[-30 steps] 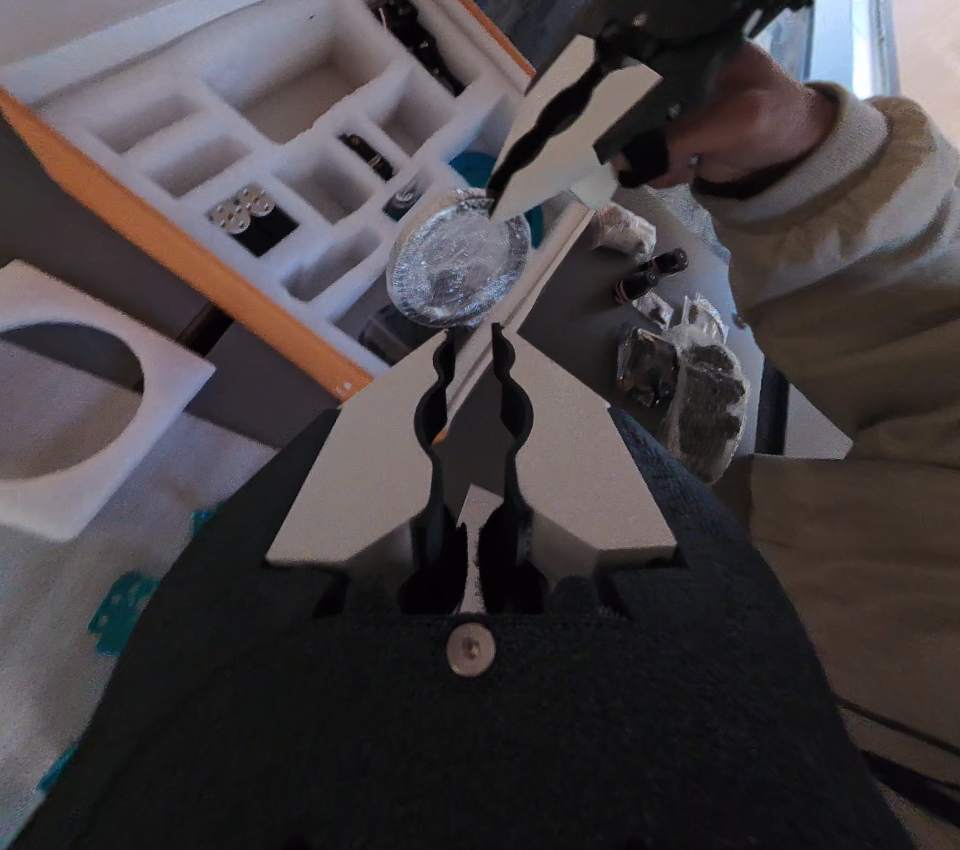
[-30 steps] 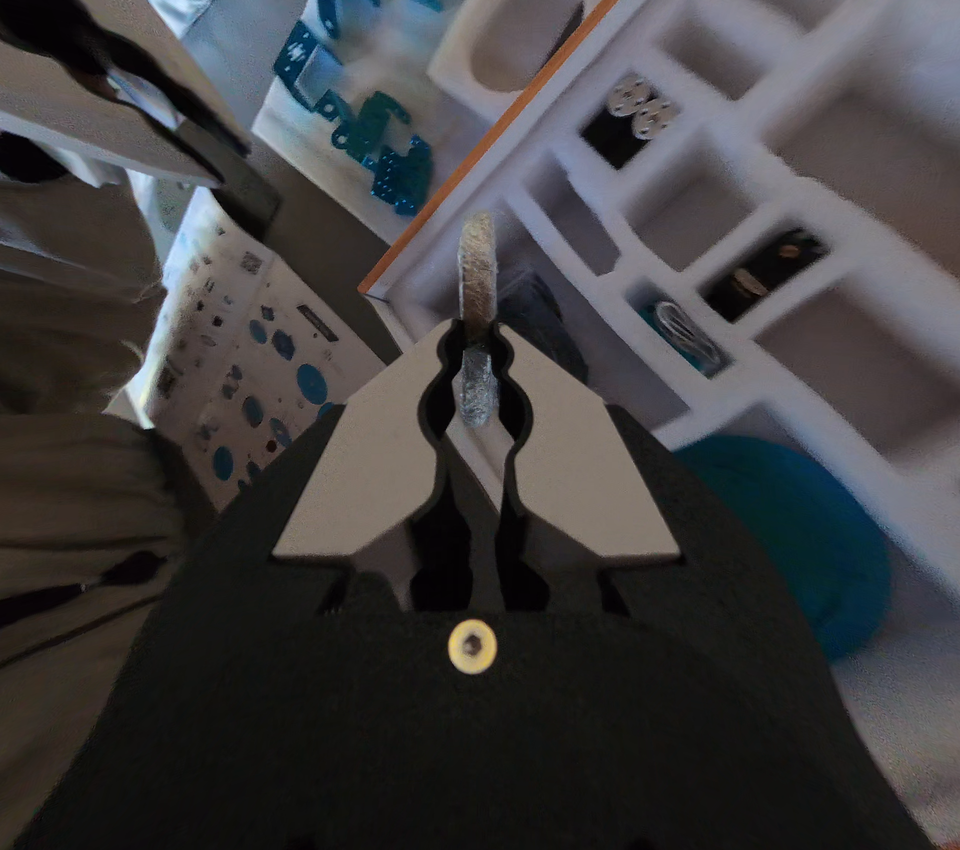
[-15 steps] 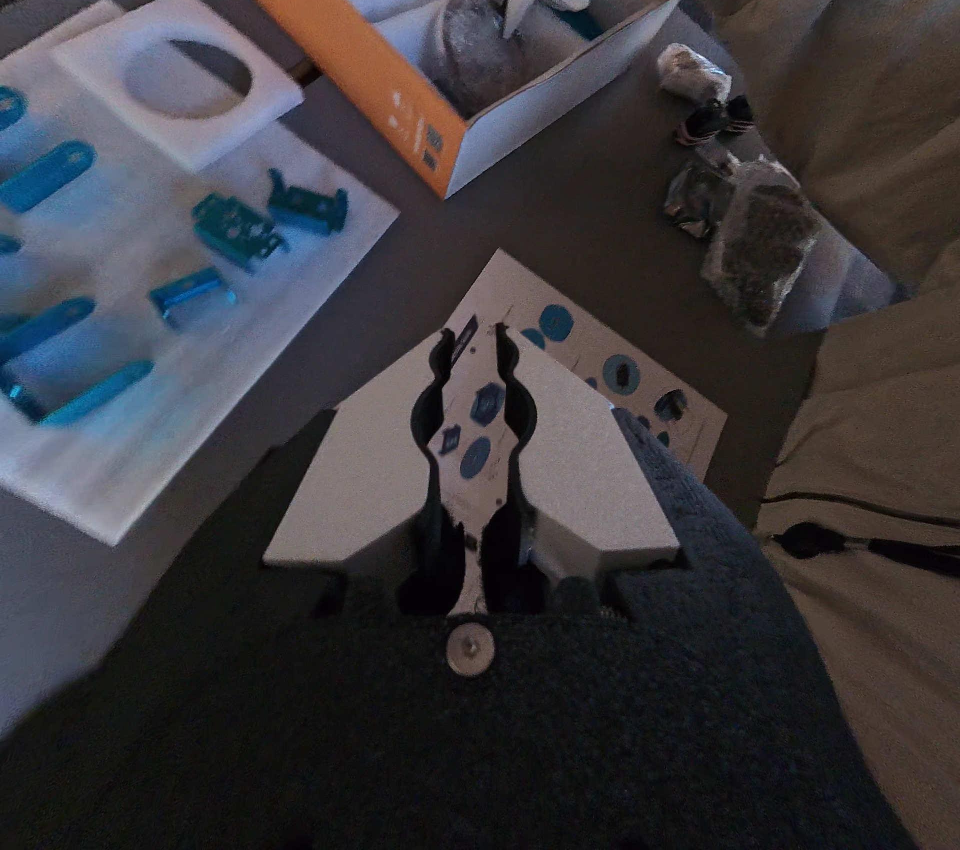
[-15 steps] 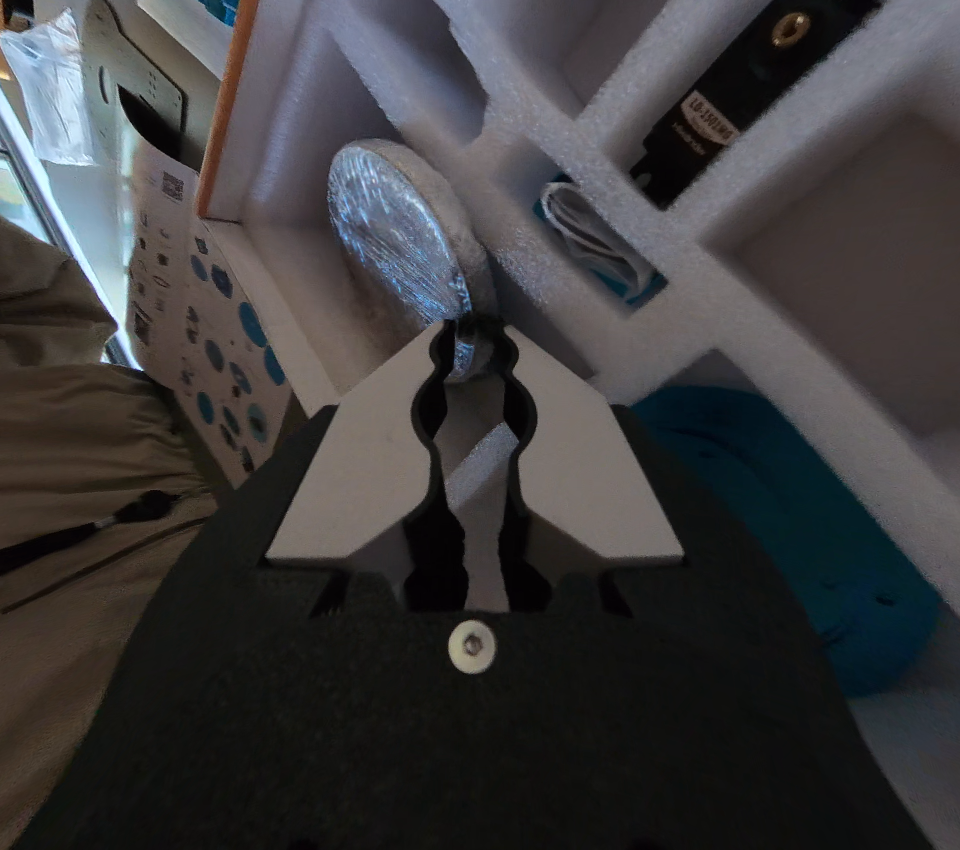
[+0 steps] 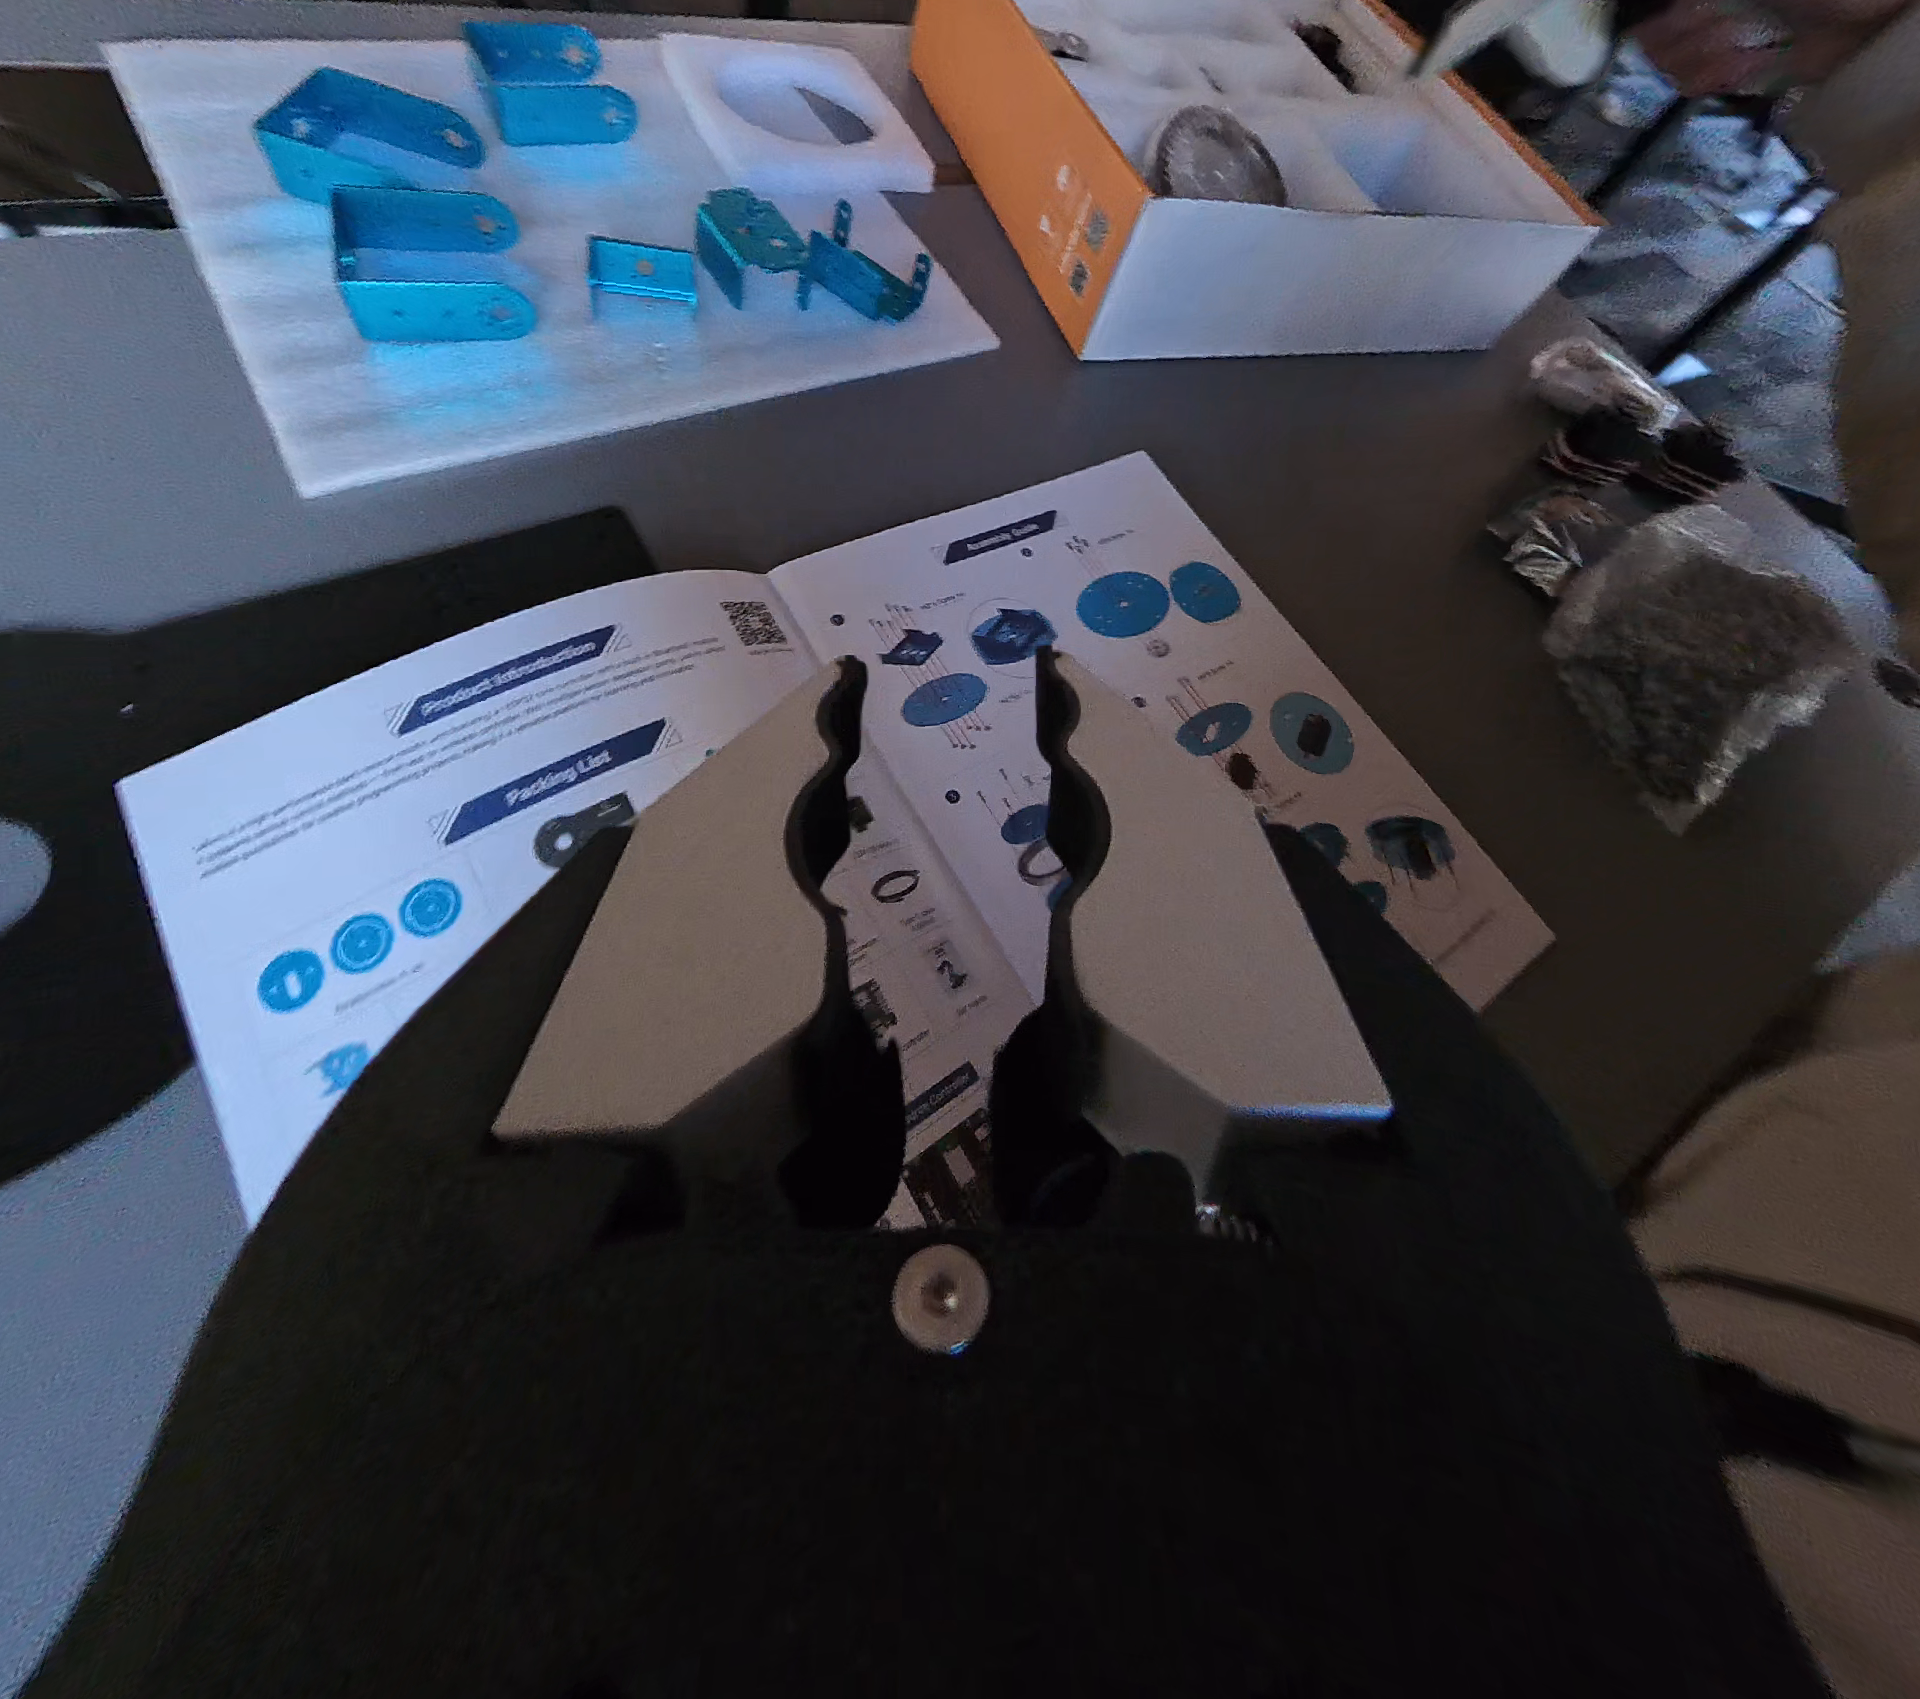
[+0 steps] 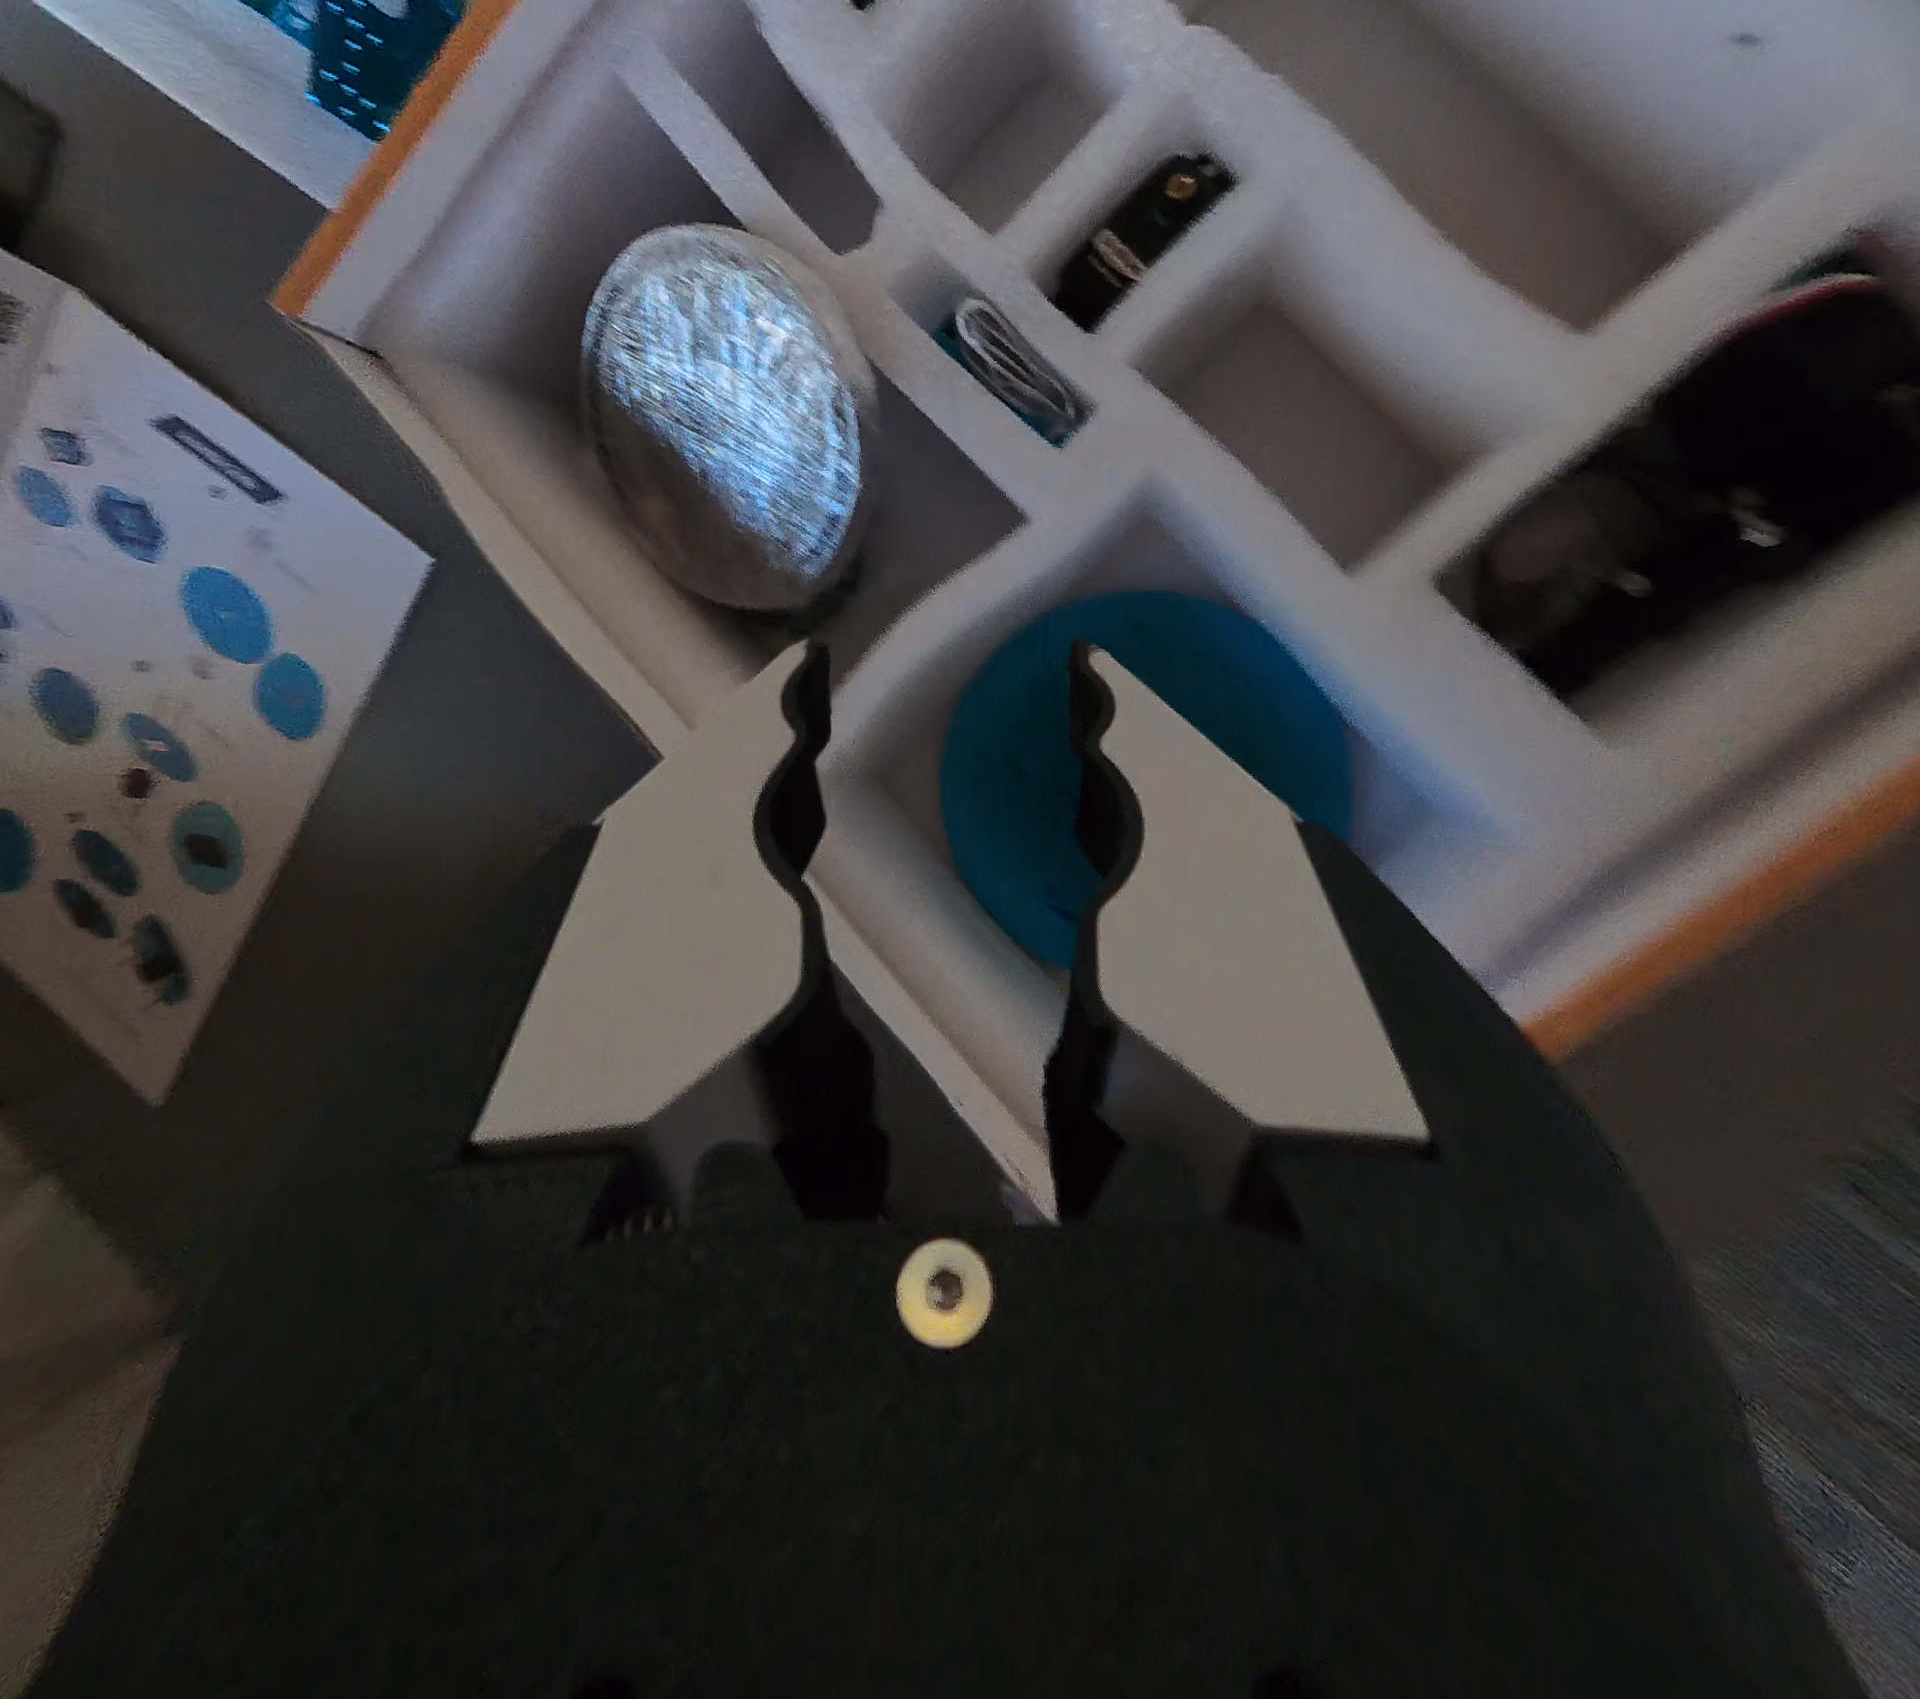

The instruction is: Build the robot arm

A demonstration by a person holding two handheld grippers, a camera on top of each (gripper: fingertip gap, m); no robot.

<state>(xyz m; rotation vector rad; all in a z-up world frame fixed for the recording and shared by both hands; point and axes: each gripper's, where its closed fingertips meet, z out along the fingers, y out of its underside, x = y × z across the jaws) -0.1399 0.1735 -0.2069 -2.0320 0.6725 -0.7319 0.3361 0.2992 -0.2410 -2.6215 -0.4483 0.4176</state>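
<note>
Left tongs (image 5: 945, 662) gape empty over the open booklet (image 5: 665, 776) on the grey surface (image 5: 1195, 413). Right tongs (image 6: 948, 657) spread wide, empty, above the foam-lined box (image 6: 1132, 506); just beyond, the wrapped silver disc (image 6: 727, 413) leans in its corner compartment.

Dim, motion blur, fisheye edge warp

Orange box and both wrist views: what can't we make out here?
- Wrapped disc: plastic wrap hides what it is, right wrist view.
- Blue round part: the right gripper fingers cover its lower half.
- Booklet: the left gripper covers its middle, left wrist view.
- Dark compartment: contents motion-blurred.
- Orange box: small parts inside too small, left wrist view.
</note>
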